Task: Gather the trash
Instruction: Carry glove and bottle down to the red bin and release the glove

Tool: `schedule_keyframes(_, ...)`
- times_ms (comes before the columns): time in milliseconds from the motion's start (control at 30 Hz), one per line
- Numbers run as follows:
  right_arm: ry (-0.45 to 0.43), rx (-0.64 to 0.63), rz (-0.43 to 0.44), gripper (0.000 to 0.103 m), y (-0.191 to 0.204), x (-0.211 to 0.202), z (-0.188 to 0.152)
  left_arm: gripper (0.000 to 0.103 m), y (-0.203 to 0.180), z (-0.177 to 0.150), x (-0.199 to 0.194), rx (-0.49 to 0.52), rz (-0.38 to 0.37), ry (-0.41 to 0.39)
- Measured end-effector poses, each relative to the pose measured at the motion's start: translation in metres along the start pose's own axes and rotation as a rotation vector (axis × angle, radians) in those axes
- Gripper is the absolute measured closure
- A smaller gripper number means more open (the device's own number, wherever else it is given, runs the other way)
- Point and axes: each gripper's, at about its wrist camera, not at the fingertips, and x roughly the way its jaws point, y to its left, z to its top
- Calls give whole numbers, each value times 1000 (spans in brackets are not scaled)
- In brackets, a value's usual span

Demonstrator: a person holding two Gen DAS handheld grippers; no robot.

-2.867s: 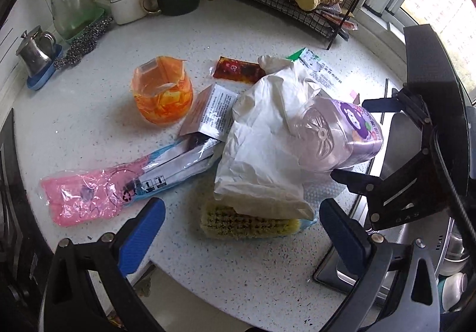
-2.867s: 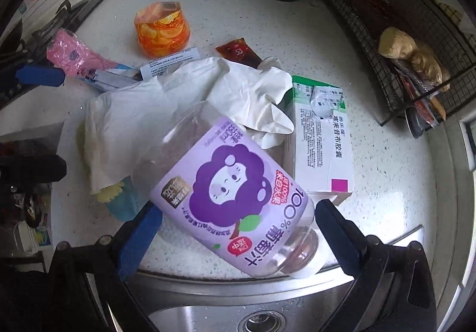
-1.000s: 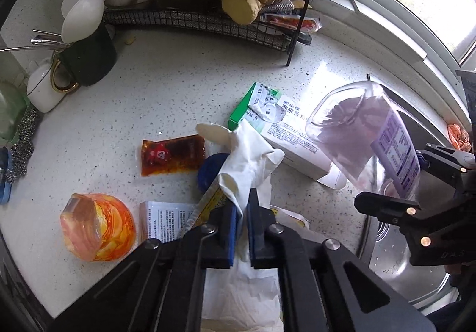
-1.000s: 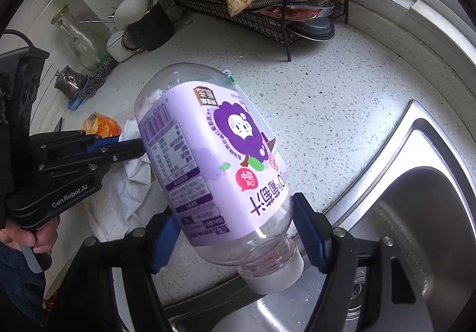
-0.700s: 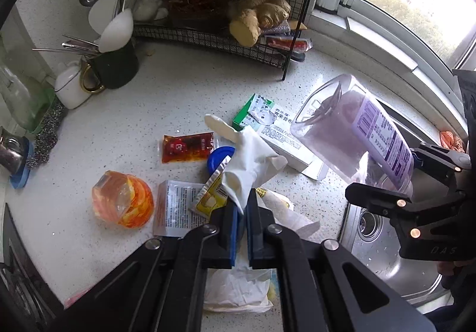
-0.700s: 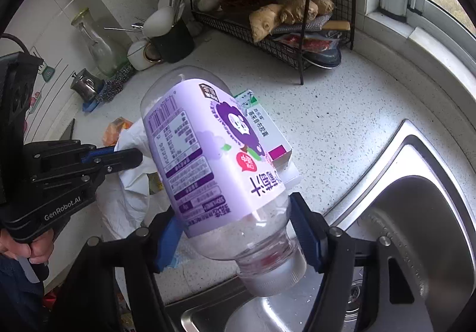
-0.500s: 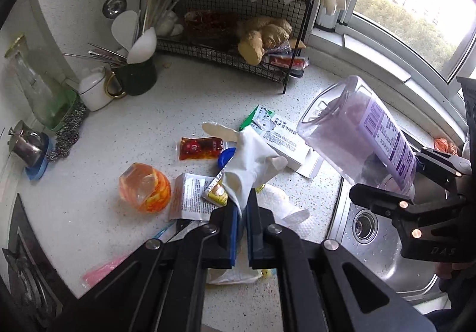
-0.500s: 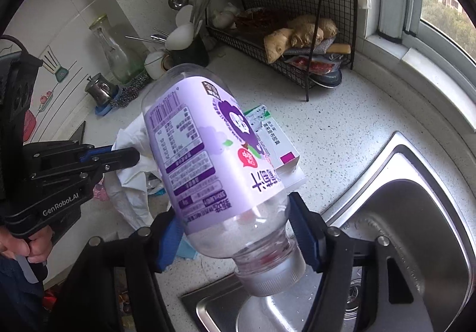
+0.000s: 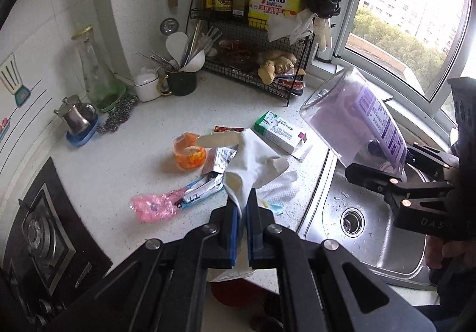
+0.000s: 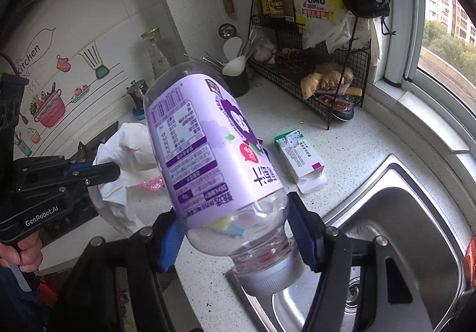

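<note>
My left gripper [image 9: 242, 207] is shut on a white rubber glove [image 9: 253, 159], which hangs above the speckled counter [image 9: 134, 147]. My right gripper [image 10: 235, 222] is shut on the neck end of a clear bottle with a purple label [image 10: 208, 153], held cap-down and tilted over the sink's edge. In the left wrist view the bottle [image 9: 351, 123] is at the right. On the counter lie an orange jelly cup [image 9: 189, 153], a green-and-white box [image 9: 279, 132], a pink wrapper [image 9: 154, 207], a red sachet [image 9: 226, 129], foil packets [image 9: 220, 159] and a paper towel [image 9: 279, 183].
A steel sink [image 9: 372, 228] lies at the right. A black wire rack [image 9: 253, 64] with ginger and bottles stands at the back beside a dark mug of utensils [image 9: 181, 82]. A gas hob [image 9: 38, 242] is at the left. Something red [image 9: 235, 293] shows below the counter edge.
Both grippers have risen and drawn back from the counter. The glove has come up off the heap and the bottle has gone up with the right gripper; more wall and window show.
</note>
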Motion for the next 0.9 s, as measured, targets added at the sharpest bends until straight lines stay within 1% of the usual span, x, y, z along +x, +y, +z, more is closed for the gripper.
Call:
schedule_keyframes(100,-14,-12,9,42,17,-9,-9,99,3,-22,-24,-17,18,-14)
schedule_keyframes(300,-6,-42,24,42,54,-17,-38,99,18,-67,-68,-66,42,-34)
schedule_keyframes(500,26,-58,46,42,86,-17,-81,99,29,-127,-93,-119,64,3)
schedule_keyframes(633,76,-72,57,42,106,-11,-117,99,37,-169,-98,-166,61,44)
schedule_keyframes(800,128,-95,70,43,127,-2,-155,99,46,-217,-94,-215,58,103)
schedule_keyframes(900,151,-111,70,43,135,6,-174,99,49,-241,-89,-243,30,123)
